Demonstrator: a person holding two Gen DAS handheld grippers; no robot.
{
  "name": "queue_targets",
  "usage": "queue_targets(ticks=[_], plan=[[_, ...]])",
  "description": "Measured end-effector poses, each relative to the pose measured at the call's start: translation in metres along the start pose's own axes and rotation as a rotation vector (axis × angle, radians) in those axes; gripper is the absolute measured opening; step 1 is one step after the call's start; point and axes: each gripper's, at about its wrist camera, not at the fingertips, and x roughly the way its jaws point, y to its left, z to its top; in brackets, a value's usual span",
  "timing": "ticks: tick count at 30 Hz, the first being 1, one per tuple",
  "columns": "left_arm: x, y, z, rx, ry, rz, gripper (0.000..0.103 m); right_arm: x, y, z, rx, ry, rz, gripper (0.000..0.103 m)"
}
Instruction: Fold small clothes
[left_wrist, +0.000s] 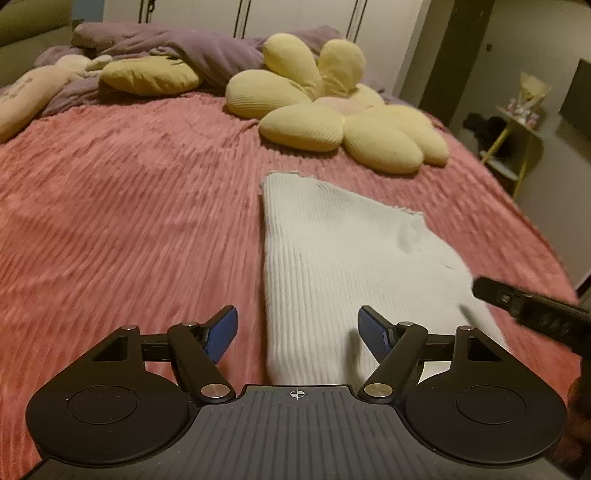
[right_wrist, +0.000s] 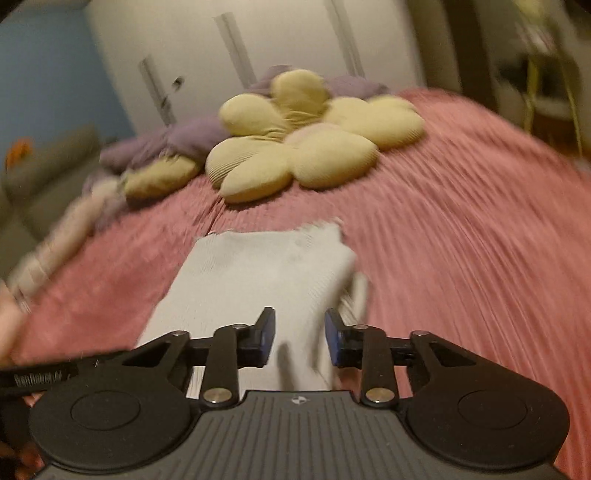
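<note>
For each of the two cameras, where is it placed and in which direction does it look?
Left wrist: sits on the left hand-held gripper, open, facing up the bed along the white garment; the right gripper's tip enters at right.
Right wrist: sits on the right hand-held gripper, open over the same garment, facing the flower cushion.
Shared: garment, cushion, pink bed.

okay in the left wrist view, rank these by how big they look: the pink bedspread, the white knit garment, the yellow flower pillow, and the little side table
1. pink bedspread, fills most of the frame.
2. white knit garment and yellow flower pillow: similar; the garment lies nearer the camera, so I won't rank them.
3. side table, far off and smallest.
</note>
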Motion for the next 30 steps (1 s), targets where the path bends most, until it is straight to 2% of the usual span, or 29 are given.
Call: queue_targets(ticks=[3,5,7,11,14,18,24,28,30], plan=[[0.024,-0.004,-0.003,0.017,0.067,0.046,0.082,0.026,0.03,-0.006,-0.245,-0.036,-0.111,0.027],[0.029,-0.002,-0.007,0.047,0.069,0.045,0.088,0.047,0.035,-0.022,-0.364,0.026,-0.195,0.027],[0.03,0.002,-0.011,0.038,0.06,0.052,0.092,0.053,0.026,-0.042,-0.437,-0.002,-0.186,0.027],[0.025,0.008,-0.008,-0.024,0.074,0.038,0.091,0.053,0.021,-0.033,-0.396,0.018,-0.171,0.028],[0.014,0.007,-0.002,0.003,0.048,0.06,0.09,0.049,0.028,-0.02,-0.408,0.025,-0.171,0.028],[0.01,0.005,0.014,0.022,0.011,0.085,0.09,0.045,0.034,-0.003,-0.348,-0.002,-0.183,0.028],[0.034,-0.007,0.034,0.048,0.002,0.108,0.091,0.068,0.045,0.011,-0.342,-0.04,-0.201,0.031],[0.059,-0.018,0.038,0.062,-0.014,0.09,0.096,0.091,0.039,0.013,-0.31,-0.043,-0.265,0.032],[0.074,-0.025,0.035,0.089,0.006,0.094,0.096,0.102,0.032,0.007,-0.31,-0.036,-0.297,0.034]])
